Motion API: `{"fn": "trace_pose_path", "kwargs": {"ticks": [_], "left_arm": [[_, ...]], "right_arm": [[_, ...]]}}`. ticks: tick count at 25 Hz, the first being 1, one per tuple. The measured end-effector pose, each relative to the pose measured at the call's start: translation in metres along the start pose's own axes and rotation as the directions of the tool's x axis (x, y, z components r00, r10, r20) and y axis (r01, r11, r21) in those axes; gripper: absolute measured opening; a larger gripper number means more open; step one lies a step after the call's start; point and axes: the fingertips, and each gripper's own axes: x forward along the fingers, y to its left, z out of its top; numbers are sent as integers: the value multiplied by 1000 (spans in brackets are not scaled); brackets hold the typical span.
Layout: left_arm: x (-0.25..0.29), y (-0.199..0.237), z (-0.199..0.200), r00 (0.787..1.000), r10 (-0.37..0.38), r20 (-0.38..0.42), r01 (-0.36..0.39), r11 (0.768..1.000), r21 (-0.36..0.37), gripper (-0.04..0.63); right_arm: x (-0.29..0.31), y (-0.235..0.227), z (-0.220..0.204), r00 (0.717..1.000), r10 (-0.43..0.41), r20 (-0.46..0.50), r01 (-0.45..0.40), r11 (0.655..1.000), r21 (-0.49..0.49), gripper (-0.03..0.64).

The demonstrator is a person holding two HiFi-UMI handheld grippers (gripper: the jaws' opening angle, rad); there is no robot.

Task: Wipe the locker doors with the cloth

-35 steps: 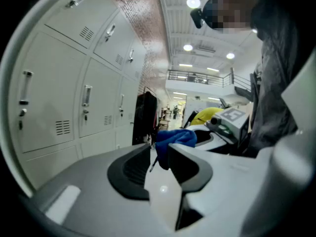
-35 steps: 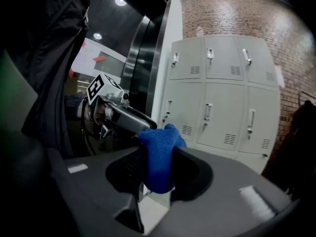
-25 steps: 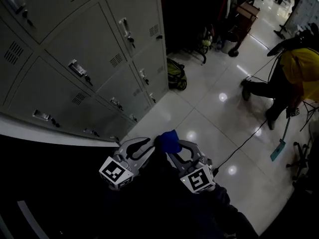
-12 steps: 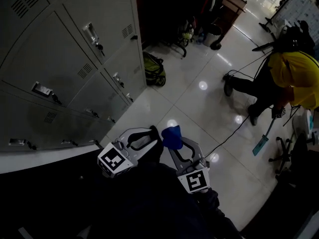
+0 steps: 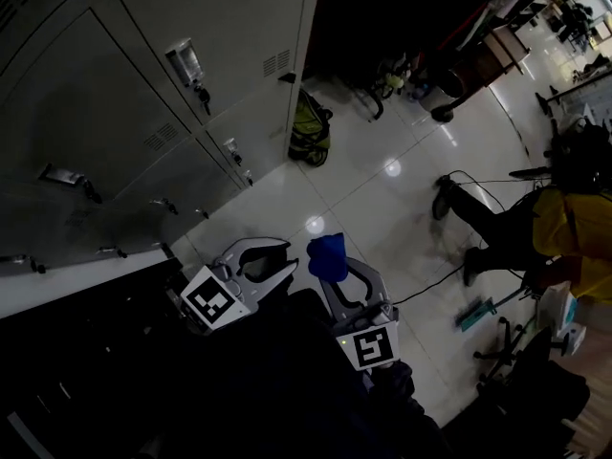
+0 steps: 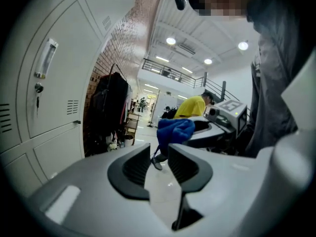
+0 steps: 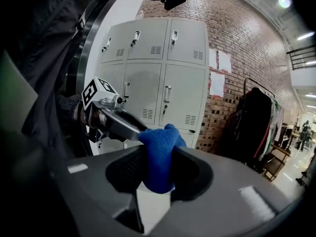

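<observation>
Since the head view is dim, we only get outlines there: left gripper (image 5: 258,256) and right gripper (image 5: 337,277) are held low and close together, with their jaws pointing out over the glossy floor (image 5: 382,208). The blue cloth (image 5: 328,254) is bunched at the right gripper's tips, just right of the left gripper's jaws. The grey lockers (image 5: 143,103) stand ahead and left of both tools, clear of the cloth, with the doors we can see shut. A person in a yellow top (image 5: 574,232) is far off to the right gripper's right.

Left gripper view: we read the jaws as a narrow gap apart, with nothing between them and the floor showing through. The cloth (image 6: 175,129) sits ahead and slightly right of the tips, carried by the right gripper (image 6: 217,127). We can't tell whether it touches the left gripper. The lockers (image 6: 49,88) are to the left.

Right gripper view: the jaws are clamped on the cloth (image 7: 159,157), with the wad pinched between the pads and a fold poking past the tips. The left gripper (image 7: 112,116) crosses just beyond the cloth, to the left. The lockers (image 7: 163,78) are straight ahead, and a brick wall (image 7: 232,78) is to their right.
</observation>
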Motion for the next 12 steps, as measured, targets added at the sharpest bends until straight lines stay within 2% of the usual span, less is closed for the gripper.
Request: {"fn": "trace_pose_path", "kwargs": {"ticks": [4,7,12], "left_arm": [[11,19,5,999,40,16,-39,999,-27,92],[19,31,7,997,76,8,-75,996,-48,92],[37,59,8,980,201,7,-199,975,-93,92]], "right_arm": [[20,-19,-5,997,62,-38,-63,997,-46,121],[29,-32,-3,993,112,-32,-113,992,-62,121],[60,-66,-7,973,229,-8,-229,968,-100,121]]}}
